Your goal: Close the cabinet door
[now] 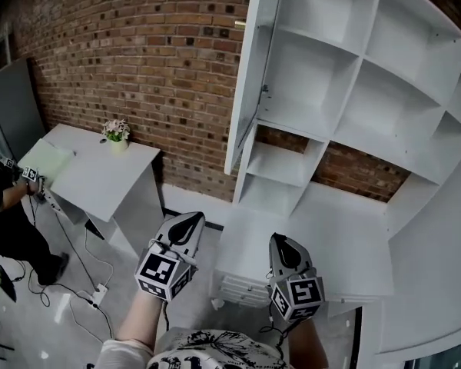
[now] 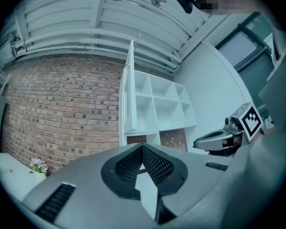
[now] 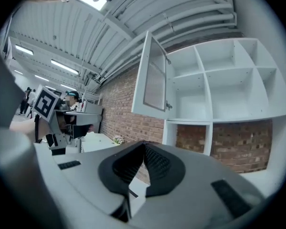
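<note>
The white cabinet door [image 1: 244, 75] stands open, swung out from the left end of the white wall shelf unit [image 1: 353, 75], with a small brass knob near its top. It is edge-on in the left gripper view [image 2: 129, 94] and shows a mesh panel in the right gripper view [image 3: 153, 80]. My left gripper [image 1: 189, 223] and right gripper [image 1: 280, 241] hover side by side well below and in front of the door, both shut and holding nothing. Neither touches the door. Their jaws meet at the tips in the left gripper view [image 2: 143, 148] and the right gripper view [image 3: 144, 144].
A low white counter [image 1: 338, 237] with drawers [image 1: 242, 287] runs under the shelves. A white desk [image 1: 92, 171] with a small flower pot [image 1: 117, 134] stands by the brick wall at left. A person [image 1: 4, 206] is beside it, and cables [image 1: 84, 283] lie on the floor.
</note>
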`<control>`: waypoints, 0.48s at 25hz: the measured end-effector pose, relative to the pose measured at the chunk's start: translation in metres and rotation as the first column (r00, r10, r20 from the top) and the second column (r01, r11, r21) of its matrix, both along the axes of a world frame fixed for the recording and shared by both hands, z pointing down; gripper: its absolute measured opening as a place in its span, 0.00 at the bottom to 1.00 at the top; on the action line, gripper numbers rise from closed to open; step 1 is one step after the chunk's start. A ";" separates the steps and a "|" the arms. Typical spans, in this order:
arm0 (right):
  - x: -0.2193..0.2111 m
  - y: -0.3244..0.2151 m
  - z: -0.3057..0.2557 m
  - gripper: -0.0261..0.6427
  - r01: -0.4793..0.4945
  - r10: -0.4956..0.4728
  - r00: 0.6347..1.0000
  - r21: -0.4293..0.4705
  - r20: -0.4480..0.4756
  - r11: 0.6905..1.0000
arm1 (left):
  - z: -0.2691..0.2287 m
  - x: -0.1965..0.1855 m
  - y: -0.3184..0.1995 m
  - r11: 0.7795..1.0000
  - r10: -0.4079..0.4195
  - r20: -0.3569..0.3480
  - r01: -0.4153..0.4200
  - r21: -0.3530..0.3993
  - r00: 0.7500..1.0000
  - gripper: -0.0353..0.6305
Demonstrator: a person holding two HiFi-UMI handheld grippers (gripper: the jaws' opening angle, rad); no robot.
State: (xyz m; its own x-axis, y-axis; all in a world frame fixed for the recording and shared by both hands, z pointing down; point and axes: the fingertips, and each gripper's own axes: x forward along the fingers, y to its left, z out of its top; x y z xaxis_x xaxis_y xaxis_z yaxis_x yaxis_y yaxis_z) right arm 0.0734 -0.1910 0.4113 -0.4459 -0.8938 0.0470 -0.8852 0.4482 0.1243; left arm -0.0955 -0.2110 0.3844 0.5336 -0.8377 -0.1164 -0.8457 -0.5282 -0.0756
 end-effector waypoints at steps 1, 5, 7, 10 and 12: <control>0.003 -0.008 -0.003 0.05 0.018 -0.018 1.000 0.005 -0.007 1.000 | -0.006 0.002 -0.007 1.000 -0.012 -0.012 0.012 0.006 1.000 0.07; 0.005 -0.033 -0.010 0.05 0.085 -0.084 0.996 0.012 -0.033 0.996 | -0.033 0.008 -0.027 0.998 -0.019 0.000 0.019 0.056 1.000 0.07; 0.006 -0.045 -0.014 0.05 0.092 -0.091 0.995 0.015 -0.033 0.996 | -0.054 0.010 -0.038 0.995 -0.005 0.039 0.001 0.098 0.999 0.07; 0.004 -0.064 -0.022 0.05 0.090 -0.090 0.995 0.022 -0.033 0.996 | -0.089 0.002 -0.061 0.987 0.021 0.034 -0.026 0.160 0.999 0.07; 0.004 -0.078 -0.029 0.05 0.067 -0.066 0.997 0.038 -0.028 0.997 | -0.114 -0.002 -0.076 0.979 0.049 -0.001 -0.048 0.197 0.999 0.07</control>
State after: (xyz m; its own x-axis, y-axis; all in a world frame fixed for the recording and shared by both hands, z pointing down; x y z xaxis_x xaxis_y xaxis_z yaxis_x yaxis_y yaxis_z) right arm 0.0773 -0.2691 0.3824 -0.5035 -0.8636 0.0250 -0.8498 0.5002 0.1661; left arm -0.0977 -0.2875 0.2705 0.5716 -0.7714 -0.2797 -0.8204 -0.5438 -0.1768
